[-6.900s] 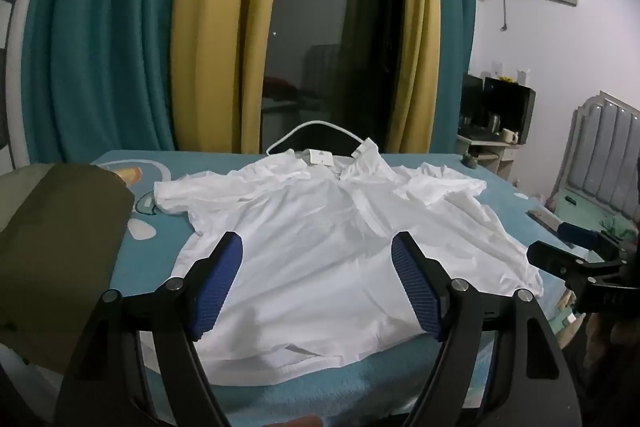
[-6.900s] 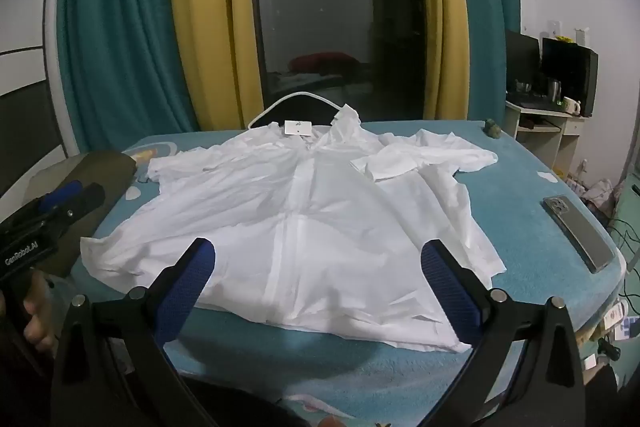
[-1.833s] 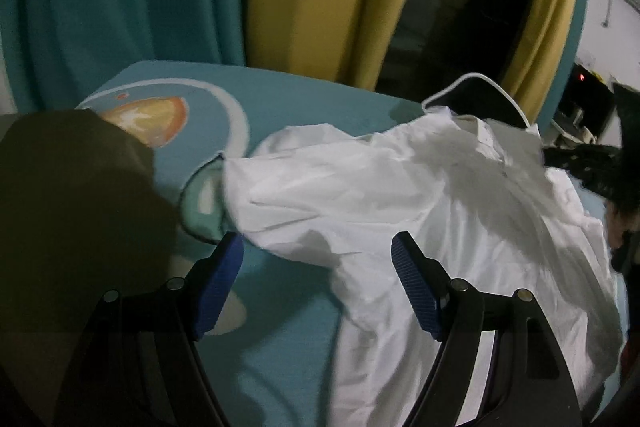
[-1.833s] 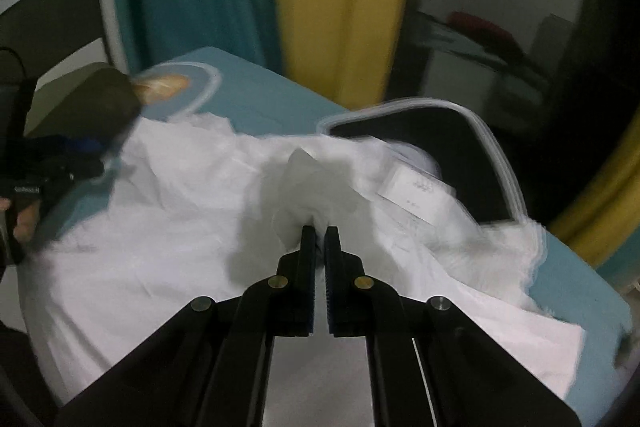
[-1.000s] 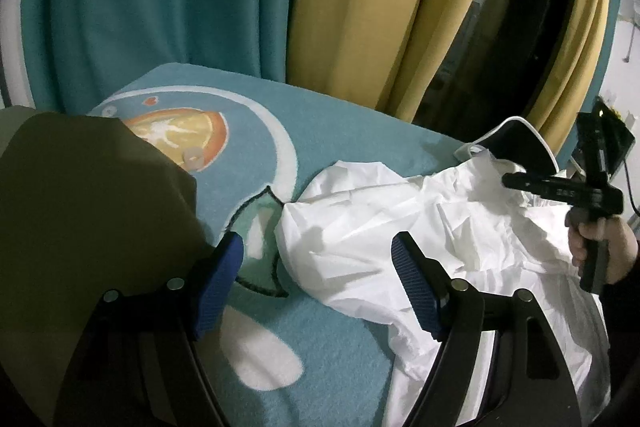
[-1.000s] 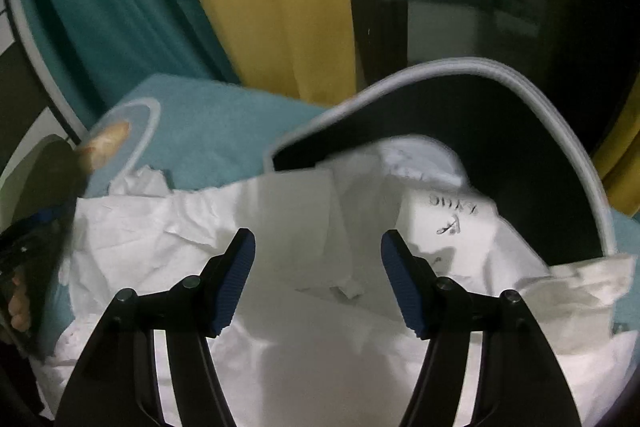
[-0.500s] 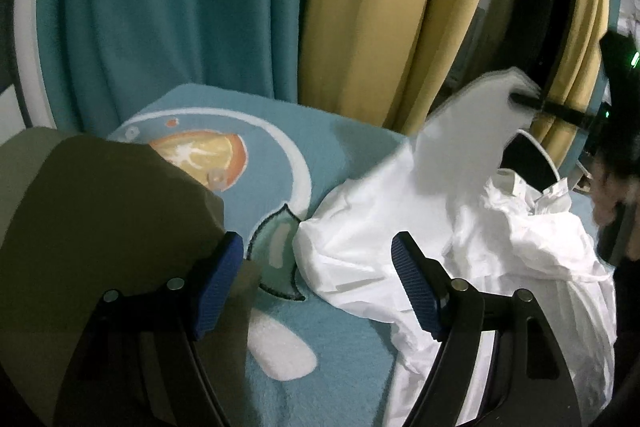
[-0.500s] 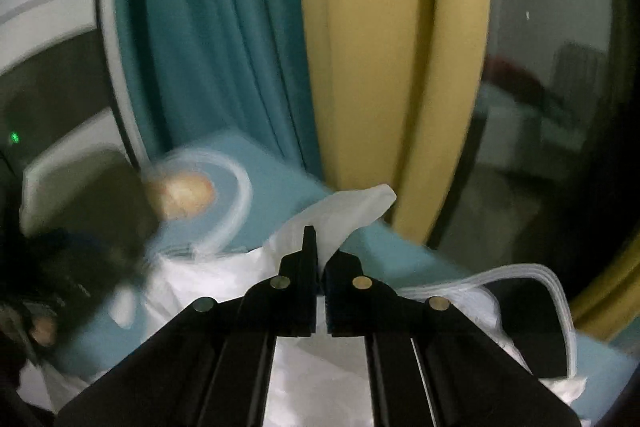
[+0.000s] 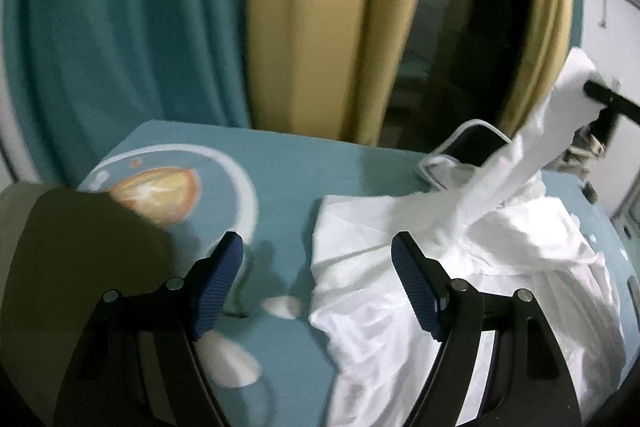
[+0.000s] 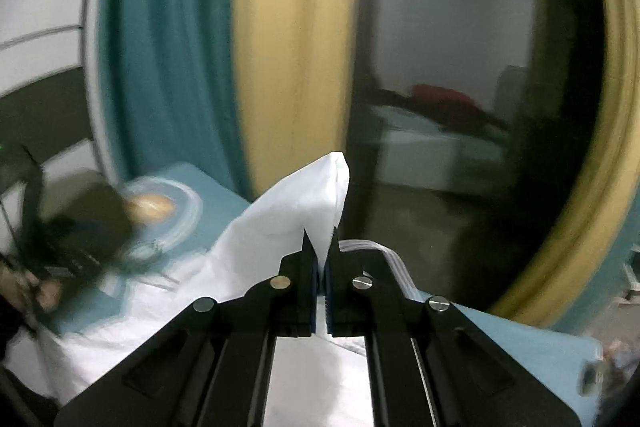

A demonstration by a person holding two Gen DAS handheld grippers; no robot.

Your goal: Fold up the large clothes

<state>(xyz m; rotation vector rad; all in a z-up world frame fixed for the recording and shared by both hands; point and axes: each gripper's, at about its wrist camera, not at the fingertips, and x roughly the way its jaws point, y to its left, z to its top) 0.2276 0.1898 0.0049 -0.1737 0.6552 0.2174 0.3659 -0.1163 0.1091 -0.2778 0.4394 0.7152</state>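
Lifted higher vs 0.5 s back: white shirt [image 9: 460, 267] sleeve pinched tight in right hand-held gripper [image 10: 321, 259], rest bunched on teal bench [image 9: 340, 163]. Left hand-held gripper [image 9: 316, 287] wide open, empty, at shirt's left edge. Best to carry sleeve slow & taut. Bare room left; olive cloth [image 9: 72, 267] nearby.

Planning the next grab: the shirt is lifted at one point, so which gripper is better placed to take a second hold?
Left gripper: open, low beside the shirt. Right gripper is shut on it.
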